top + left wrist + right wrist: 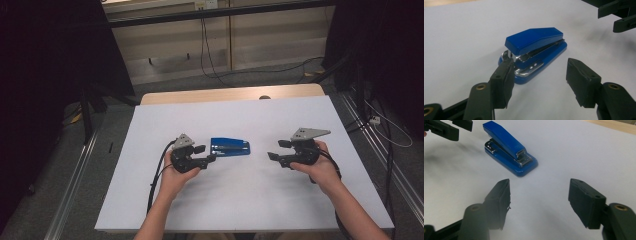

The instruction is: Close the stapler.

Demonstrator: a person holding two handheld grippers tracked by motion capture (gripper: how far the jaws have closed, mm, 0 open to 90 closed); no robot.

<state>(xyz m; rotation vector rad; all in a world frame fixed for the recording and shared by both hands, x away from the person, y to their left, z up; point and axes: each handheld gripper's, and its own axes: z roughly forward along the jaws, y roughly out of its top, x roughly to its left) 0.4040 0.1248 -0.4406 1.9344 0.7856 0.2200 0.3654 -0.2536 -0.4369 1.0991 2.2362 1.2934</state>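
1. Here we are over the white table [150,200], and dead centre lies a glossy blue plastic stapler with a chrome metal mechanism [230,147], flat on its base, lid down, lengthwise between the two hands.
2. The left gripper [209,153], black, two-jawed, held in the person's left hand [175,177], sits just beside the stapler's near end. Its jaws are spread apart with nothing between the pads; in the left gripper view one pad [504,80] stands in front of the stapler's [534,53] chrome end, though whether it touches is hard to say.
3. The right gripper [274,151] hangs near the other end, apart from the stapler. Jaws spread here too, empty; the right gripper view looks between its pads [585,202] at bare table, the stapler [509,147] well ahead.
4. Why this layout? My read: both grippers flank the stapler end-on, mouths aimed at it, so either can close in along its length.
5. Hard to make out: the stapler's underside and far flank are hidden, the forearms are cut off at the bottom edge, and the dark room behind the table gives away little.
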